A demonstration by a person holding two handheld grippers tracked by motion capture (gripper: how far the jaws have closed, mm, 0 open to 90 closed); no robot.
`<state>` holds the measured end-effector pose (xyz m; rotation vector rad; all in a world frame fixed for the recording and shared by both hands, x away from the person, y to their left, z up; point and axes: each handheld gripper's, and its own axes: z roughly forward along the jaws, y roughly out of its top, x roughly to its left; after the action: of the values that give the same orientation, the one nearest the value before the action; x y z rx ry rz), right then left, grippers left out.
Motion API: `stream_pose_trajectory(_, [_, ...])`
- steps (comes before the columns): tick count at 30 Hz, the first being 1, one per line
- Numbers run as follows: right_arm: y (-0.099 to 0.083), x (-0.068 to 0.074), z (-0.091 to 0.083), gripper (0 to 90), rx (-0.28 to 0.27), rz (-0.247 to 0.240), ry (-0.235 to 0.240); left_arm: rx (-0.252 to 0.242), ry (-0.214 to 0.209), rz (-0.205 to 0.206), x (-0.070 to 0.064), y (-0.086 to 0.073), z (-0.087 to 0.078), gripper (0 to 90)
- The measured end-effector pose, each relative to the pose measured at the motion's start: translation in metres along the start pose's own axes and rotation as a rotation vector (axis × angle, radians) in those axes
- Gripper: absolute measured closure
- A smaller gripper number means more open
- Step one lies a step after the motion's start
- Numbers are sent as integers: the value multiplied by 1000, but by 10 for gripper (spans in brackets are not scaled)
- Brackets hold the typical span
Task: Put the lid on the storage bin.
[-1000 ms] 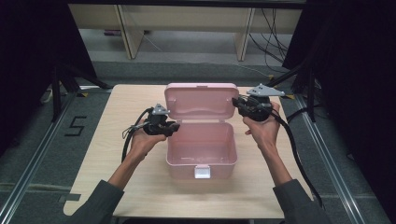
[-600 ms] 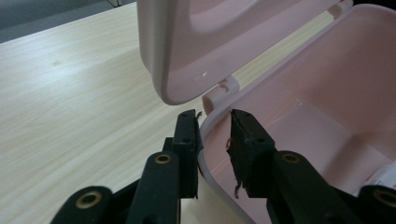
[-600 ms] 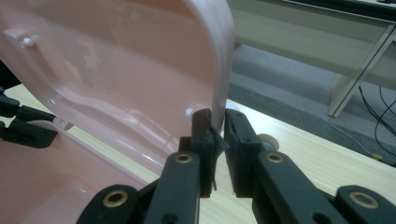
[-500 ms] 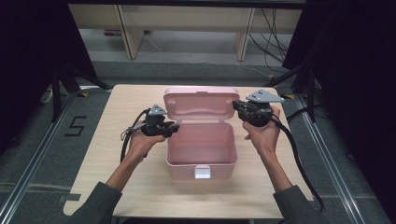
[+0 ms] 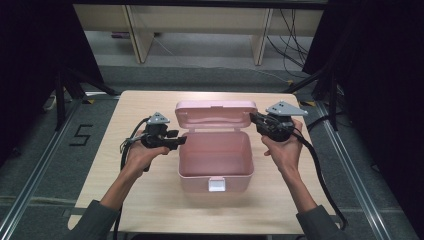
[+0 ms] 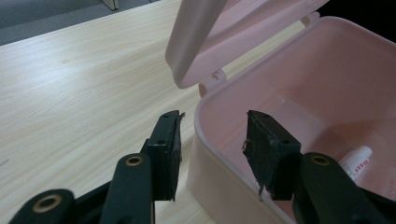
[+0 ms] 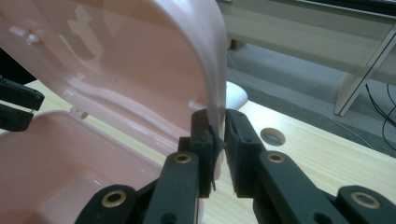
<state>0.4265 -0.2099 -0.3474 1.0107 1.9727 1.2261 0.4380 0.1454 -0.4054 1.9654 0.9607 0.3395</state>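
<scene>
A pink plastic box (image 5: 215, 175) stands open mid-table, its lid (image 5: 215, 116) raised at the back. My left gripper (image 5: 181, 139) is open; its jaws straddle the box's left wall (image 6: 212, 140), one inside and one outside, without pinching it. My right gripper (image 5: 254, 119) is shut on the lid's right edge (image 7: 215, 128). In the left gripper view a small white tube (image 6: 357, 161) with red print lies on the box floor. The inside of the lid (image 7: 116, 60) takes up the left of the right gripper view.
The light wooden table (image 5: 125, 110) has bare surface on both sides of the box and in front of it. A round hole (image 7: 273, 136) is in the tabletop near the right gripper, and a white rounded object (image 7: 236, 95) sits behind the lid. Shelving and cables lie beyond the table.
The lid's top edge and my right gripper holding it have come down and toward me a little. The left gripper has stayed at the box's left wall.
</scene>
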Motion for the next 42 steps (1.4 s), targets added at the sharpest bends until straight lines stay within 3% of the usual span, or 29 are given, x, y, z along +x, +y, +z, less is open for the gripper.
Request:
stream_pose_trajectory(10, [-7,6,-8,822,0,-1,2,-33,-25,-27,4,-12,-19,490])
stream_pose_trajectory(11, [-8,6,-8,820,-3,3,2,-25,-22,-15,4,-13,-22,486])
stream_pose_trajectory(17, [-15,9,-13,822,5,30,22,-34,-39,-38,4,-24,-33,449])
stream_pose_trajectory(18, [-17,9,-14,822,-9,11,12,-41,-35,-39,4,-25,-34,447])
stream_pose_trajectory(20, [-18,10,-16,825,14,38,26,-39,-35,-40,5,-27,-36,447])
stream_pose_trajectory(22, [-18,7,-15,824,-10,16,14,-47,-37,-45,5,-29,-38,446])
stream_pose_trajectory(23, [-18,8,-16,824,-1,39,26,-50,-35,-47,5,-29,-39,446])
stream_pose_trajectory(25, [-18,9,-16,830,4,40,17,-45,-40,-46,5,-30,-40,445])
stream_pose_trajectory(26, [-18,8,-16,830,0,13,22,-47,-36,-46,5,-30,-40,445])
stream_pose_trajectory(28, [-18,10,-17,828,4,24,20,-46,-40,-44,4,-31,-40,445])
stream_pose_trajectory(30, [-19,9,-18,784,7,49,18,-46,-35,-41,4,-31,-41,444])
stream_pose_trajectory(32, [-18,6,-20,742,-17,35,-13,-47,-36,-38,3,-32,-42,442])
stream_pose_trajectory(34, [-16,6,-21,694,-30,41,-2,-49,-35,-39,3,-32,-41,440])
stream_pose_trajectory(37, [-11,4,-22,640,-41,9,-4,-43,-39,-42,4,-32,-41,439])
stream_pose_trajectory(38, [-8,5,-22,634,-42,23,10,-43,-44,-42,4,-32,-41,439])
stream_pose_trajectory(39, [-6,5,-22,649,-44,8,-4,-45,-44,-43,4,-33,-40,439])
stream_pose_trajectory(41, [-3,6,-23,697,-35,23,18,-42,-34,-42,4,-33,-41,438])
stream_pose_trajectory(42, [-3,6,-22,739,-54,3,3,-35,-38,-39,5,-33,-41,438])
